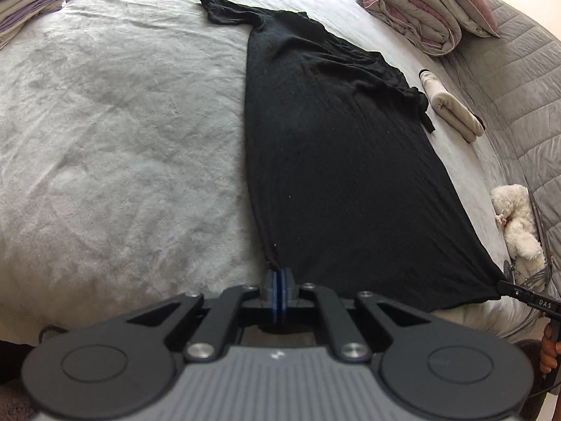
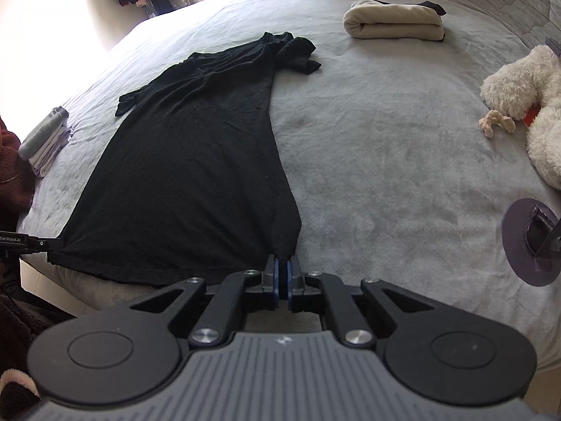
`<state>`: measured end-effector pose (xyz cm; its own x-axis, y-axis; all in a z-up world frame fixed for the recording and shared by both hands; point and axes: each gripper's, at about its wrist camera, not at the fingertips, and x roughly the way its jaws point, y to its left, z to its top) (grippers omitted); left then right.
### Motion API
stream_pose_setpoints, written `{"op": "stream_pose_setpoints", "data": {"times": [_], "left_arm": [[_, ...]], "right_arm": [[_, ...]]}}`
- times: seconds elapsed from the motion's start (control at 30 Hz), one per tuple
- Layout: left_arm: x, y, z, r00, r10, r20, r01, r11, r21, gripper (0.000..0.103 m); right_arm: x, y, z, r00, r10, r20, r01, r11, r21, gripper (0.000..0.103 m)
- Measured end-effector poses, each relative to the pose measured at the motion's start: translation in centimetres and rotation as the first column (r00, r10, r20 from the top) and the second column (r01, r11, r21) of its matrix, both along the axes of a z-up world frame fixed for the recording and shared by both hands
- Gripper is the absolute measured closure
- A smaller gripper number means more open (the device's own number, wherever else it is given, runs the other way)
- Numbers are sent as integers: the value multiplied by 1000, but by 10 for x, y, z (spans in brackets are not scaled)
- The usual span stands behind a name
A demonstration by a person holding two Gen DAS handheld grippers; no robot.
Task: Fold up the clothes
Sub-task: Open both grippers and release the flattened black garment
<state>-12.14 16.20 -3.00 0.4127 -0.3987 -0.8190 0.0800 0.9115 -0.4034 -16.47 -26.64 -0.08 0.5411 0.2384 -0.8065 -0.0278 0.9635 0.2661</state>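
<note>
The bed (image 2: 385, 147) carries the black dress (image 1: 333, 161) spread flat and full length, not yet folded at all. A folded beige garment (image 2: 392, 19) already lies beyond it. The left claw (image 1: 279, 280) and the right claw (image 2: 282, 273) each pinch a hem corner.

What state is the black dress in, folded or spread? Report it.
Spread. The black dress lies flat along the bed, sleeves out, both hem corners pinched.

One black garment (image 2: 196, 161), one beige roll (image 2: 392, 22), perhaps two folded stacks (image 2: 45, 144).
</note>
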Motion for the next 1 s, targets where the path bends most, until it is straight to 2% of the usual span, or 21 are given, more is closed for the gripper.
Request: {"op": "stream_pose_setpoints", "data": {"times": [0.07,0.17,0.23,0.27,0.33,0.37,0.57,0.63,0.77,1.0], "left_arm": [[1,0,0,1000,1,4,-1,1000,10,99],[4,2,7,999,11,34,-11,1000,15,86],[7,0,13,998,17,64,-19,1000,24,67],[10,-2,16,997,17,77,-19,999,35,64],[16,-6,21,995,16,100,-21,998,53,58],[20,-8,23,994,16,105,-22,998,56,57],[41,-21,27,992,13,128,-23,997,75,54],[47,-24,28,991,10,132,-21,996,81,49],[65,-28,29,991,15,133,-28,995,95,45],[115,-15,30,983,85,161,-105,987,119,44]], "right_arm": [[2,2,-3,1000,8,-12,-7,1000,5,91],[3,4,2,1000,4,1,-3,1000,-11,90],[5,5,5,1000,5,13,-5,1000,-26,88],[6,6,7,1000,5,19,-4,999,-33,87],[9,9,10,999,5,36,-3,999,-41,70],[11,10,11,999,5,45,-3,999,-44,54],[23,21,14,997,26,69,-22,998,-62,53],[29,25,13,997,33,66,-29,998,-63,53],[41,29,10,997,38,60,-35,998,-59,53],[71,34,7,998,46,50,-43,997,-61,52]]}}
